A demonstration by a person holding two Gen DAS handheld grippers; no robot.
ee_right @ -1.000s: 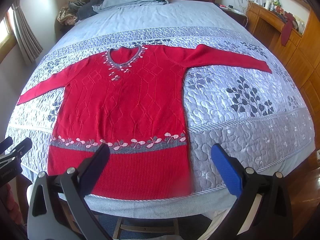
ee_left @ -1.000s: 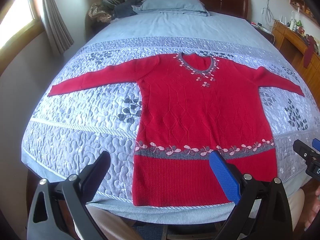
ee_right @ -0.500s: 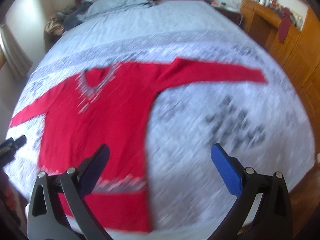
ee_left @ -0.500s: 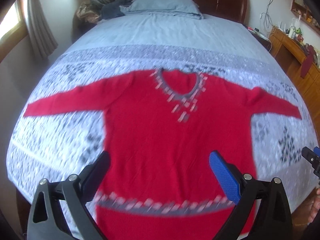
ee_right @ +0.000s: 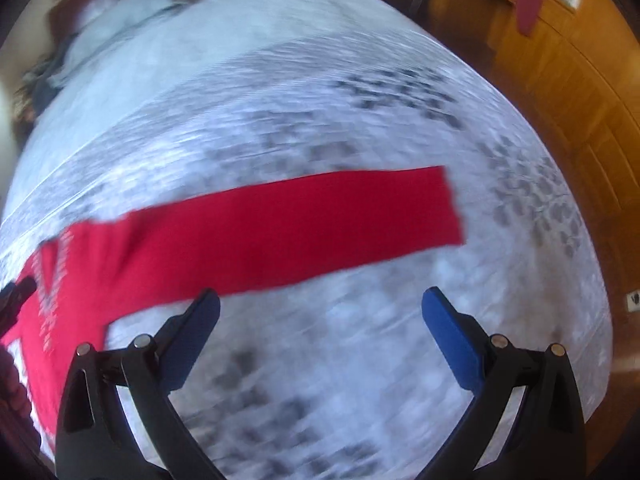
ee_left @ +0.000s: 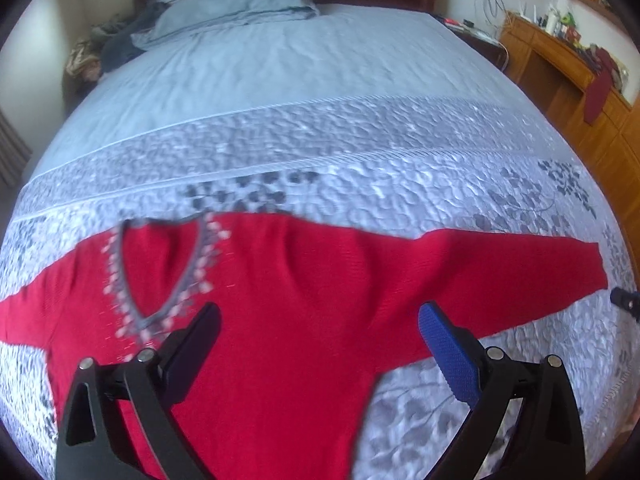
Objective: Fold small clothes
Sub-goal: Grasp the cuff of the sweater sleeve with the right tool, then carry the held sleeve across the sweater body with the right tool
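Red knit, a sweater point(ee_left: 288, 320), lies flat and face up on the quilted bedspread point(ee_left: 360, 152), with its sleeves spread out to both sides. On the left, the left gripper point(ee_left: 318, 340) hangs above the chest of the sweater, just to the right of the neckline point(ee_left: 160, 268). Its jaws stand wide apart and hold nothing. Further right, the right sleeve point(ee_right: 288, 232) stretches across the view of the right gripper point(ee_right: 320, 324), with its long axis from left to right and its cuff point(ee_right: 450, 204) at the right end. This gripper is the nearer one to the sleeve, which lies just ahead of its fingertips. Its jaws are also fully spread and empty. I judge that the sleeve will be folded inward first, so the gripper must go forward and down.
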